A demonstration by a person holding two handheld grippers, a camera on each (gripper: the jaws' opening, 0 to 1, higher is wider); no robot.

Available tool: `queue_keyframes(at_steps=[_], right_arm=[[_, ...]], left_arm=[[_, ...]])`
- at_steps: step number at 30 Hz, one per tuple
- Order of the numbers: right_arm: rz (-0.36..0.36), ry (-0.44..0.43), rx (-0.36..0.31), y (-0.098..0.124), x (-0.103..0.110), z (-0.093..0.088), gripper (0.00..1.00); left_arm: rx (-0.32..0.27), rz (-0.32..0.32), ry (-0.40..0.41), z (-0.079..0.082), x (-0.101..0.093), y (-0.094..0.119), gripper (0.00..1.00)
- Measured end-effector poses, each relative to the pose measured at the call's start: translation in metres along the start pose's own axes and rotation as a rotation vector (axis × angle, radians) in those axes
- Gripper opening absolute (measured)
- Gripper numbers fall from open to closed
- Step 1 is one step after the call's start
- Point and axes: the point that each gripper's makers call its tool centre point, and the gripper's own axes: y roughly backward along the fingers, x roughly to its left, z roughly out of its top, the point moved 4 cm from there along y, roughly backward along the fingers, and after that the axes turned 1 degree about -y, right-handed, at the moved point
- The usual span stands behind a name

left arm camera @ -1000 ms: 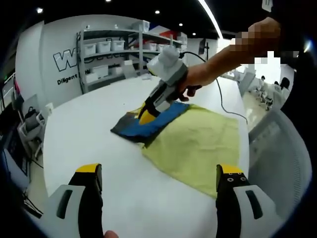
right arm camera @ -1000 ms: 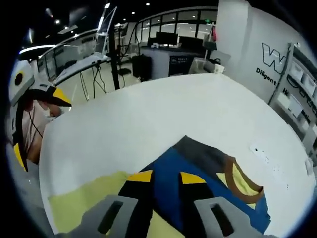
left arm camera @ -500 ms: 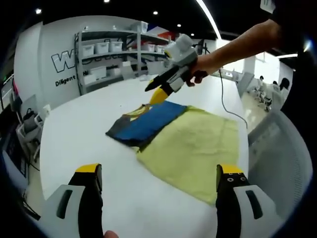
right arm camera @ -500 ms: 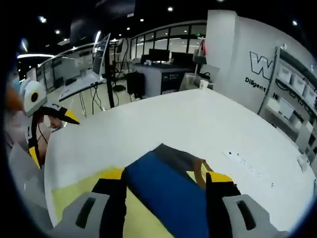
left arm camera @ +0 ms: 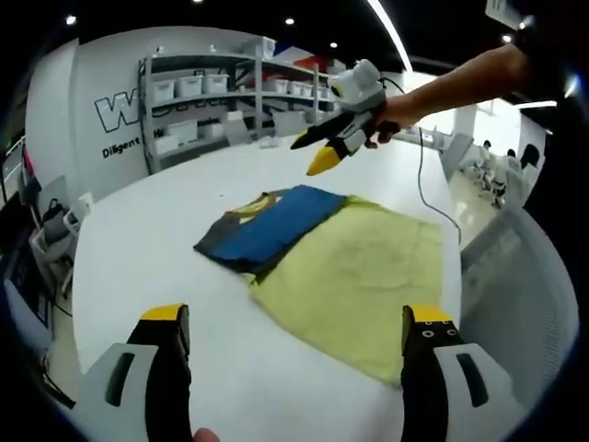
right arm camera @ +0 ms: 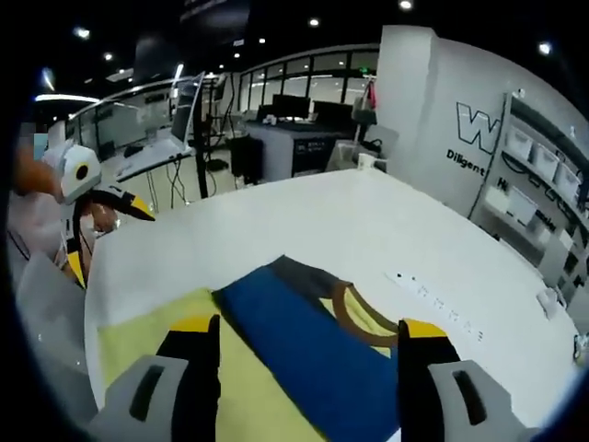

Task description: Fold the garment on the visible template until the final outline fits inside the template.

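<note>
Now folded garment [left arm camera: 267,226] on yellow template [left arm camera: 363,281]; both grippers empty, jaws apart

Folded blue garment [right arm camera: 304,345] on yellow template [right arm camera: 184,354]; jaws apart, empty.

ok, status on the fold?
Both grippers open, empty: left gripper low over table, right gripper raised above garment. Folded garment lies half on yellow template, half off its edge. Nothing in the way.
</note>
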Motion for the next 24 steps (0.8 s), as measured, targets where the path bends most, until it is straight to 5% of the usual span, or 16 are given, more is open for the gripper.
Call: queue_keyframes(at_steps=[24], right_arm=[[0.018, 0.032, -0.061, 0.072, 0.001, -0.034, 0.93]], left_arm=[[-0.005, -0.025, -0.025, 0.014, -0.023, -0.017, 0.93]])
